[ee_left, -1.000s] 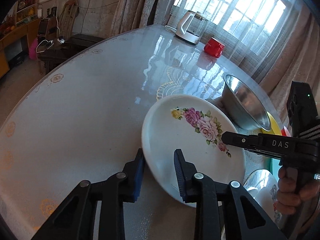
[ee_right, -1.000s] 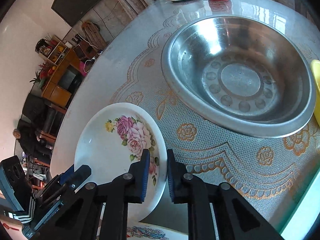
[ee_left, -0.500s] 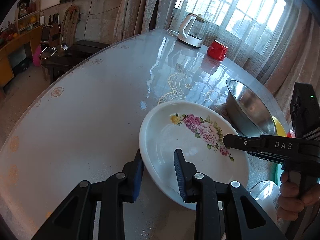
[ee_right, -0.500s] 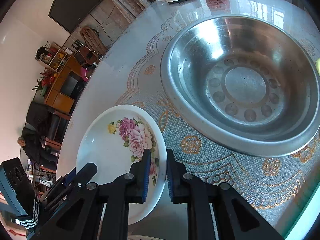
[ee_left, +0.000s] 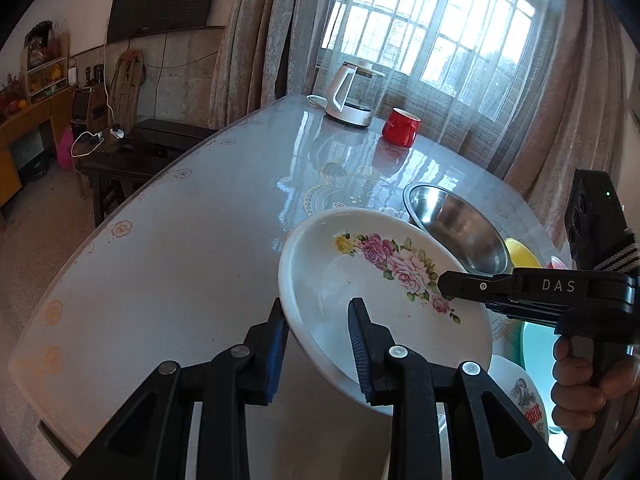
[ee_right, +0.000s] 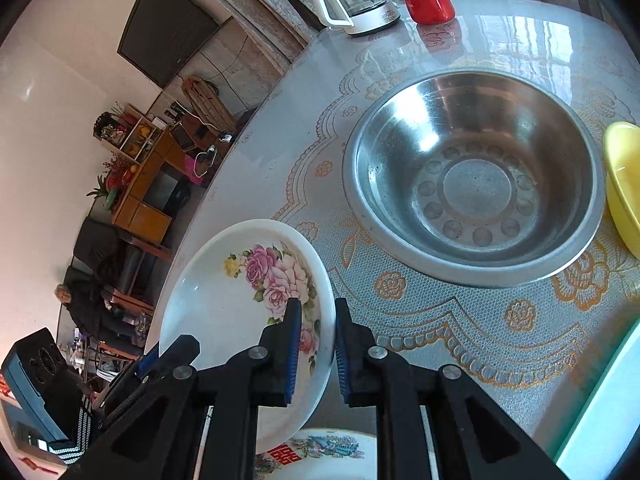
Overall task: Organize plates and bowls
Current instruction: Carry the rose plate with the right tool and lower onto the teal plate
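A white plate with pink roses (ee_left: 372, 280) is held off the table by both grippers. My left gripper (ee_left: 318, 344) is shut on its near left rim. My right gripper (ee_right: 316, 344) is shut on the opposite rim of the plate (ee_right: 240, 300); it also shows in the left wrist view (ee_left: 444, 282). A steel bowl (ee_right: 476, 176) sits on the table beyond the plate, also in the left wrist view (ee_left: 456, 228). A yellow bowl (ee_right: 624, 188) lies to the right of it. A second patterned plate (ee_right: 320, 452) lies below the held one.
A white kettle (ee_left: 352, 96) and a red mug (ee_left: 400, 126) stand at the table's far end by the window. A teal object (ee_right: 600, 400) lies at the right edge. The round table (ee_left: 180, 248) has a glossy top.
The rose plate has risen from the table and tilted, still held by both grippers. Both wrist views have lifted, so the steel bowl looks farther away.
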Demonstrator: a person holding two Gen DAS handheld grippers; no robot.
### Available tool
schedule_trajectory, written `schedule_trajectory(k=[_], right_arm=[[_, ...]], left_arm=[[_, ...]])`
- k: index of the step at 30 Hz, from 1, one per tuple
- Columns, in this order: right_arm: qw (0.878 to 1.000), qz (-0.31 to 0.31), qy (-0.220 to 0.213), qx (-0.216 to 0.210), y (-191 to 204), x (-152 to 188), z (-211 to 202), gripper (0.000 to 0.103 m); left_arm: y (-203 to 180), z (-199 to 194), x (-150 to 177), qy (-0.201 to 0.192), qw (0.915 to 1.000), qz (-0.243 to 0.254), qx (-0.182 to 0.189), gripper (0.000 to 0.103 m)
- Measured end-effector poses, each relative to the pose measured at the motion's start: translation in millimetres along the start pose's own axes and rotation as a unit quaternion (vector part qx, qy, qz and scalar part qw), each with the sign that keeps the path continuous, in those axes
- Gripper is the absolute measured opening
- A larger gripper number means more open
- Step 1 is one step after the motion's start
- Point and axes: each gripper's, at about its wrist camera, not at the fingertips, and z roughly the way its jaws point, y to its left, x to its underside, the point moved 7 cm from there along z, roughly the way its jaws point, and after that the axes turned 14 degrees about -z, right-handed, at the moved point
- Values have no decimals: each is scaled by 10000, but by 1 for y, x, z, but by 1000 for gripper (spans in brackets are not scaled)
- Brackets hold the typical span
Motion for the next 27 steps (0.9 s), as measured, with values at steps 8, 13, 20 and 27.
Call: schedule_trajectory(k=[8,13,20,27], right_arm=[[9993,110,-347,51,-12,28,-56,17],[9980,317,-502,220,-34,52,-87,17],[9938,650,-802,407,-64,81,-128,17],[9864,1019,-1092,693,-101,110,-168,17]], left_arm=[[-40,-18,23,55,9990,231,390,30],[-71,-18,45,234,9969,449,605,30],[-119,-21,73,406,9917,855,871,30],[-173,-16,101,660,9827,1301,1142,30]])
